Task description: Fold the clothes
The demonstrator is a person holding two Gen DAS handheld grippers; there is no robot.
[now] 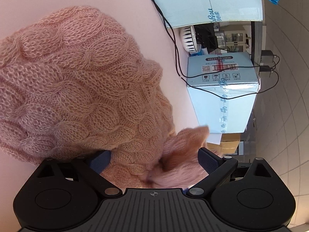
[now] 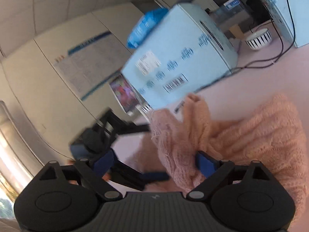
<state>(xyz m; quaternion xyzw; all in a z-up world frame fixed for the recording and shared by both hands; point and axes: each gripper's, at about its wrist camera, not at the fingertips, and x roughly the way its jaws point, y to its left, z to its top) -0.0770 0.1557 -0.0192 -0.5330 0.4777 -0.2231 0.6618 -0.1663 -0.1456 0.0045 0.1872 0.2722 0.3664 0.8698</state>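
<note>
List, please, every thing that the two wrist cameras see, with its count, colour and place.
sweater: one, pink cable knit, bunched on the table
table: one, pale pink, under the sweater
cardboard boxes: two, light blue, at the table's edge
bowl: one, white with black stripes, between the boxes
cables: black, running over the table and the box
packet: one, blue, on top of a box
left gripper: fingers apart, knit between them
right gripper: fingers apart, beside the knit
</note>
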